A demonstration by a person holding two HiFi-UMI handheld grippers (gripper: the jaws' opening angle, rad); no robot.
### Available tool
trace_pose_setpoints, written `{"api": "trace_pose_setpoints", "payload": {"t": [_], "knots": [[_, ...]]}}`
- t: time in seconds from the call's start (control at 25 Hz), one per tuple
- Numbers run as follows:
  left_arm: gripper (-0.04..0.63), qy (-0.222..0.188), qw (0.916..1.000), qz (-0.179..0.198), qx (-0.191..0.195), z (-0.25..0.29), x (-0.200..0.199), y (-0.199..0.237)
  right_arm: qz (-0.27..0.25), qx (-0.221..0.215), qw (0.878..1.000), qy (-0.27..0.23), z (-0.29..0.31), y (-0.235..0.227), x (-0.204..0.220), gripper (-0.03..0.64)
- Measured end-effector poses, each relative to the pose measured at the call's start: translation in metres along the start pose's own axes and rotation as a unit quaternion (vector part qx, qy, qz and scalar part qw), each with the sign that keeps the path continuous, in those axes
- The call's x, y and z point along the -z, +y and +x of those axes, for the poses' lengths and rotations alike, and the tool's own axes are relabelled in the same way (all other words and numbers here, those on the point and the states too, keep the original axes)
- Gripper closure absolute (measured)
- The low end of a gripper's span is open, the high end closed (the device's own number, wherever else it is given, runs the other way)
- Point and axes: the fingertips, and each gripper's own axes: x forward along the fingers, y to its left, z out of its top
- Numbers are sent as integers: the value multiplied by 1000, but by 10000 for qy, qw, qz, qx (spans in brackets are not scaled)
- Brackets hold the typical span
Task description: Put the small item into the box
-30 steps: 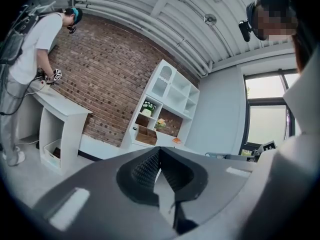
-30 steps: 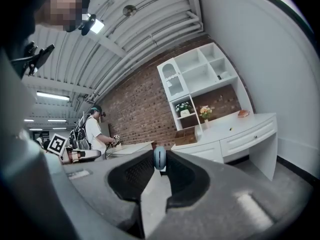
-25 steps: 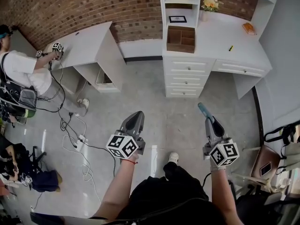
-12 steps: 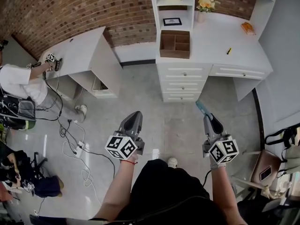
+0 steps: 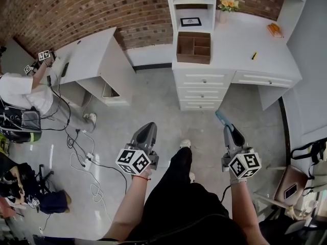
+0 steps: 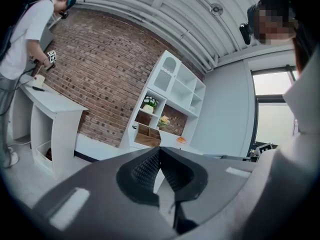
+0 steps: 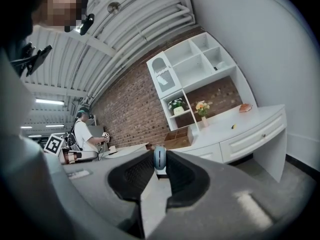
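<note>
Rough red-brown brick wall (image 5: 76, 9); white table (image 5: 240, 45) smooth, matt-painted; box (image 5: 193, 59) of plain brown wood, unpolished; grey floor (image 5: 153, 101) smooth with a faint sheen; left tool (image 5: 149, 125) and right tool (image 5: 228, 129) look like matt dark grey plastic, their pads (image 6: 145, 169) ribbed; small item (image 7: 159, 159) smooth blue plastic, slightly glossy.

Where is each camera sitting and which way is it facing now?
Head view: on the head, looking down at floor and desk; forearms, a leg, left gripper and right gripper show.
Left gripper view: on the left gripper, facing the desk; its shut, empty jaws show.
Right gripper view: on the right gripper, facing the desk; jaws clamp a blue small item.
All share the wooden box.
</note>
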Motion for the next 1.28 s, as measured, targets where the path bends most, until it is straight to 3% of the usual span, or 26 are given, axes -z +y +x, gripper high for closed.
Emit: {"api": "trace_pose_setpoints", "payload": {"t": [0.36,1.28], "knots": [[592,58,9999,-130,75,49,-1,16,-53,131,9999,22,32,-27,-10,548],[593,109,9990,-166,408,225,-53,88,-162,237,9996,19,205,-82,-60,548]]}}
